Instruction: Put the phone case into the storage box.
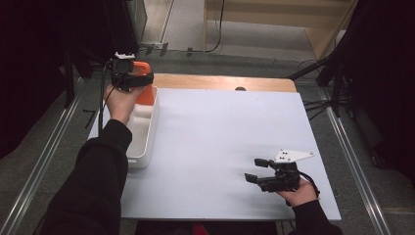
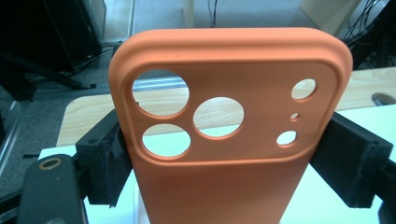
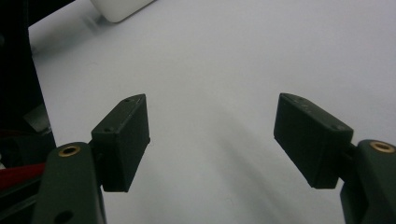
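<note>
An orange phone case (image 2: 233,140) with round camera cut-outs stands upright between the jaws of my left gripper (image 2: 229,163), which is shut on its two long sides. In the high view that left gripper (image 1: 139,78) is raised over the far end of a white bin (image 1: 142,132), and the orange case (image 1: 145,93) pokes out beside it. My right gripper (image 1: 257,170) rests low over the white table top near the front right, jaws wide apart. The right gripper view shows the same right gripper (image 3: 212,135) open with nothing between its jaws.
The white bin sits along the left edge of the white table top (image 1: 220,137); its corner (image 3: 119,9) shows at the top of the right gripper view. A wooden strip (image 1: 225,82) borders the far edge. Cables and stands lie on the floor around.
</note>
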A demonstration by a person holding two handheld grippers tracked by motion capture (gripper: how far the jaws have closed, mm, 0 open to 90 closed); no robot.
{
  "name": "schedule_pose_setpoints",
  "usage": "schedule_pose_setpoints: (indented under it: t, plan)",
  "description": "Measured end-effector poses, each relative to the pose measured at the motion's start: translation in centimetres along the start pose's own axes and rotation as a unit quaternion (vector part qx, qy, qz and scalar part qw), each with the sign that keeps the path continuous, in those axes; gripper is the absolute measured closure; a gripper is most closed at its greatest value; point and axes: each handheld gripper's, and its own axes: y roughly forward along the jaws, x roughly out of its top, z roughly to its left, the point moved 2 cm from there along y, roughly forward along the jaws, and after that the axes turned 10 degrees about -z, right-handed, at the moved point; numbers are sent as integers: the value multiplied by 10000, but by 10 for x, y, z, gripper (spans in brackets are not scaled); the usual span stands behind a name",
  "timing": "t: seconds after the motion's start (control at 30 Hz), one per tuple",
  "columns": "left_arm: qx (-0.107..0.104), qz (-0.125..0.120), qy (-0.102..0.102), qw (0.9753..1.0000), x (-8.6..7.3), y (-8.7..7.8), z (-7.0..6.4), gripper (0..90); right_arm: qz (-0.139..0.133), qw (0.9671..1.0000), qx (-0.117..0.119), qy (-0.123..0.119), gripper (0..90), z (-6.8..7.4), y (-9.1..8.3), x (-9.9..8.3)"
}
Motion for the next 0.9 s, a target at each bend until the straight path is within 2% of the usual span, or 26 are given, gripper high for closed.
schedule_pose_setpoints:
  t: [0.23, 0.47, 0.9]
  plan:
    - [-25, 65, 9, 10000, -7, 4, -1, 152, 9, 10000, 11, -8, 256, 0, 0, 0]
    - [38, 157, -13, 9999, -14, 8, 1, 152, 22, 10000, 18, 7, 256, 0, 1, 0]
    - [150, 302, 87, 9994, -22, 13, 1, 150, 18, 10000, 21, -2, 256, 0, 1, 0]
